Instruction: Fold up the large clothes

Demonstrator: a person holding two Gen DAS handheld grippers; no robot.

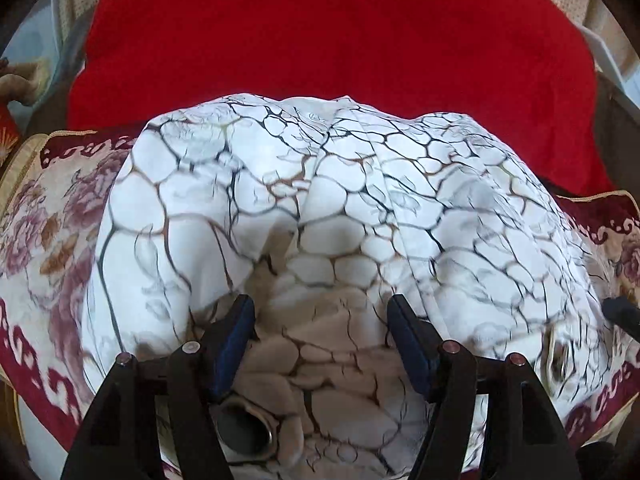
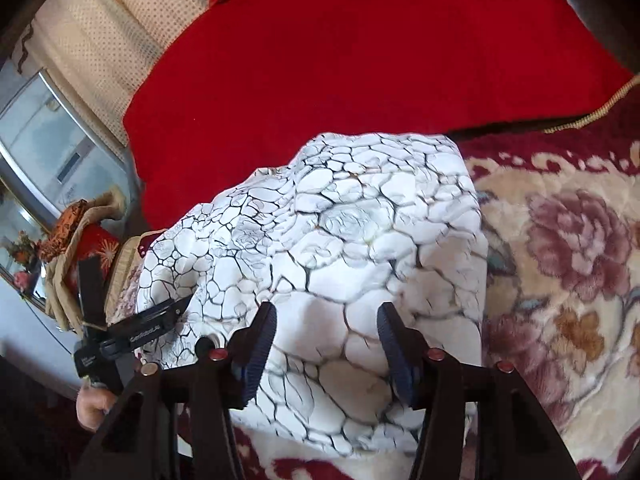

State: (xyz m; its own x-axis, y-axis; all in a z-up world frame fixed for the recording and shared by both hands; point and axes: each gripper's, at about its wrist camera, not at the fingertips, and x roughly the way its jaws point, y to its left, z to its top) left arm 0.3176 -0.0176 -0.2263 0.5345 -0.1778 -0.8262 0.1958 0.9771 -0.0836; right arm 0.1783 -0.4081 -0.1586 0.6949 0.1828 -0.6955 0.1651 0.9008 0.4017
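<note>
Left wrist view: left tongs (image 1: 322, 316) hang wide open, holding nothing, over a white crackle-print garment (image 1: 320, 184) heaped on a floral blanket (image 1: 52, 216) before a red cushion (image 1: 320, 32); a metal eyelet (image 1: 246, 430) shows near its hem. Right wrist view: right tongs (image 2: 326, 326) gape equally, empty, above the garment's (image 2: 360, 240) right edge. Soft and light, it likely folds best gripped at hem corners. No containers visible.
</note>
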